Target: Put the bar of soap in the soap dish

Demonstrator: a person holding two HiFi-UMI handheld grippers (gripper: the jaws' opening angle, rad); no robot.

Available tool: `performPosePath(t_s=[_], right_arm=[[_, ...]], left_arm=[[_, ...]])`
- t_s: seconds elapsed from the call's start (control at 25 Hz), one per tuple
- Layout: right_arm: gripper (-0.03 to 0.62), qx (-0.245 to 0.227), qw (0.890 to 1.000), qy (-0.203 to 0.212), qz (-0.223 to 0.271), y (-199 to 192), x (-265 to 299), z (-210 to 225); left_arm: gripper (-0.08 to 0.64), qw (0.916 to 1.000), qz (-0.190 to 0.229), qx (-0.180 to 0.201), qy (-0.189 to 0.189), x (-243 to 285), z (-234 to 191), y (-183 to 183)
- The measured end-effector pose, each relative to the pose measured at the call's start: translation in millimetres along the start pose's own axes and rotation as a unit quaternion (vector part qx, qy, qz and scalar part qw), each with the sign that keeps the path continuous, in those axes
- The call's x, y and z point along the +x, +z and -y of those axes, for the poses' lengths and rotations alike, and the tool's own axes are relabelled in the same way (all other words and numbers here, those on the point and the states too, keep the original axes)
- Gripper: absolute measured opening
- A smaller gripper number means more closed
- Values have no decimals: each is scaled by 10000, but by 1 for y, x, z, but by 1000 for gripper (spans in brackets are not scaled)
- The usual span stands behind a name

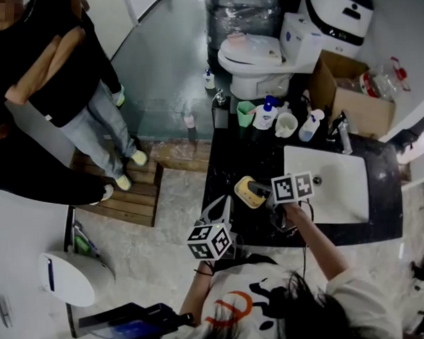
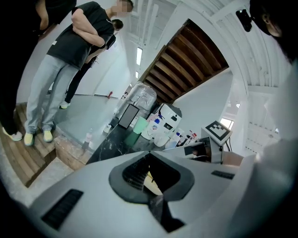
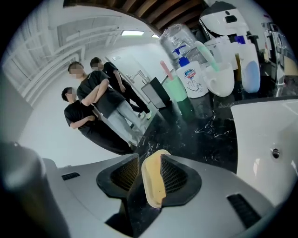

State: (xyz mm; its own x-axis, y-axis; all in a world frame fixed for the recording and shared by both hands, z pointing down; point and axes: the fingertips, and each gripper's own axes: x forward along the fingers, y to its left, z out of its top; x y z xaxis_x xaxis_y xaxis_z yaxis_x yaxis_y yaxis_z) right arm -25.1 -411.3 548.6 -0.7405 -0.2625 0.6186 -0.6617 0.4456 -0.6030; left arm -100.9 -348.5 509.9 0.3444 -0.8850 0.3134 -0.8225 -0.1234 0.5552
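The person's right arm (image 1: 319, 244) reaches forward, bare from the white sleeve down. Its grey two-jaw right gripper (image 3: 151, 179) has both ribbed black pads (image 3: 173, 175) pressed onto the rim of a pale yellow rounded dish (image 3: 152, 182). The left arm (image 1: 196, 297) is bent close to the chest. The left gripper (image 2: 150, 179) points forward, its jaws nearly together around a pale yellow sliver (image 2: 152, 182).

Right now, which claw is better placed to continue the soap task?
Right. The right claw is shut on the yellow rounded piece over the black marble counter beside the white sink; the left claw sits at the counter's near corner, apart.
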Motion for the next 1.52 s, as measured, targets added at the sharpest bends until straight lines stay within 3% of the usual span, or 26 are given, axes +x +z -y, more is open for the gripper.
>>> performPosePath(t_s=[0.12,0.24,0.76,1.52], right_arm=[[77,18,9998,-24,204,1,-5,-3],[40,127,9994,22,310,-7,-7,-6],[26,476,9880,435,1405,-11,-41,-37],[26,624,9840,604,1558,-75,-86,-46]], left_arm=[[2,10000,1,37,-31,0,3,1],[2,10000,-35,61,-30,1,4,-1],[2,9999,-3,164,17,-7,13,-3],[2,9986,60,516,-46,-28,58,-22]])
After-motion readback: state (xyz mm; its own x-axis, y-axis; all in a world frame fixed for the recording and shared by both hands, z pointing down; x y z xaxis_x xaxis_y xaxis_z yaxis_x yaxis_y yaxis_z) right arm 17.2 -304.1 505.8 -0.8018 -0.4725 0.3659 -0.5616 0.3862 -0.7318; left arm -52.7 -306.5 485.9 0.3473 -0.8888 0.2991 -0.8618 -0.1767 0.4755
